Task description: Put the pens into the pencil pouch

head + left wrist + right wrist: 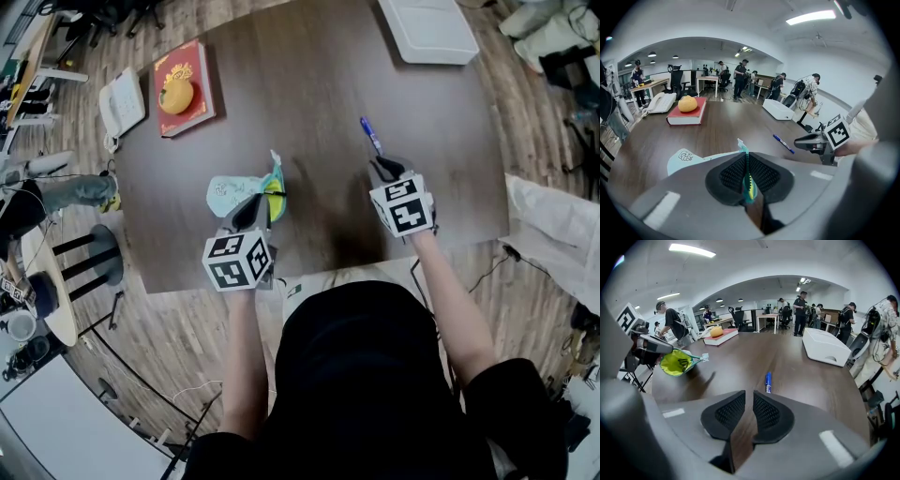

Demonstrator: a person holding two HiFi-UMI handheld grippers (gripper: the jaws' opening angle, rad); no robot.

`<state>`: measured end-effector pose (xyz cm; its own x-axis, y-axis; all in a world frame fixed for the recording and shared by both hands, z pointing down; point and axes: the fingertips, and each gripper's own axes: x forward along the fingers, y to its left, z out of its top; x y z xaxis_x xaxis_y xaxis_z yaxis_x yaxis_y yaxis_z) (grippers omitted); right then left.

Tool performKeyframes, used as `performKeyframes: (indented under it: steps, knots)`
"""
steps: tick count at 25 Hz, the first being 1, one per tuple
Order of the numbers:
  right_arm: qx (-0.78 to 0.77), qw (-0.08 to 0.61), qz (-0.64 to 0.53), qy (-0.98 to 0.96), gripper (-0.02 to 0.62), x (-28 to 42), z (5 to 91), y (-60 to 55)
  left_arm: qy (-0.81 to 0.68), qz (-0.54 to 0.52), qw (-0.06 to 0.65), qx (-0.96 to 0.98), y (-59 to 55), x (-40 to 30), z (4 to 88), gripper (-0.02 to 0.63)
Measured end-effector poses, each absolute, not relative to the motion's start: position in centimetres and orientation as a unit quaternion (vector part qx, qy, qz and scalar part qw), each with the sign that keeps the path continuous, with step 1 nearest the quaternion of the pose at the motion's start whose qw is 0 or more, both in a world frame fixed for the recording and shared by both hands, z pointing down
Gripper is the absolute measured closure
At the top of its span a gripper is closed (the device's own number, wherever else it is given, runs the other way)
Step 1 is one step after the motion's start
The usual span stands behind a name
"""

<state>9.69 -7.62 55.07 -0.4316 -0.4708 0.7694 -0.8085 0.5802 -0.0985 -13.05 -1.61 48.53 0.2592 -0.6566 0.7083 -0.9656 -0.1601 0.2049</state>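
A light-blue pencil pouch (230, 193) with a yellow-green lining lies near the table's front, its mouth held up. My left gripper (261, 202) is shut on the pouch's zipper edge (747, 180), which shows pinched between the pads. The pouch's body (686, 159) spreads out to the left. A blue pen (371, 136) lies on the table just beyond my right gripper (386, 170). In the right gripper view the pen (768, 381) lies just ahead of the right gripper (750, 409), whose jaws stand slightly apart with nothing between them. The open pouch (677, 363) hangs at the left.
A red book (187, 94) with an orange object on it and a white telephone (122, 105) sit at the far left of the brown table (309, 75). A white box (427, 28) stands at the far right. People work at desks in the background.
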Motion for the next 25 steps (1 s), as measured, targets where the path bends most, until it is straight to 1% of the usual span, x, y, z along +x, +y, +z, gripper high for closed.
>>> performKeyframes:
  steps: [16, 25]
  knots:
    - [0.433, 0.39, 0.244, -0.775, 0.546, 12.7, 59.0, -8.7, -0.559, 0.237, 0.331, 0.722, -1.5, -12.9, 48.6, 0.591]
    - [0.429, 0.407, 0.255, -0.765, 0.541, 13.3, 61.1, -8.9, -0.56, 0.237, 0.332, 0.721, -1.7, -13.0, 48.6, 0.589]
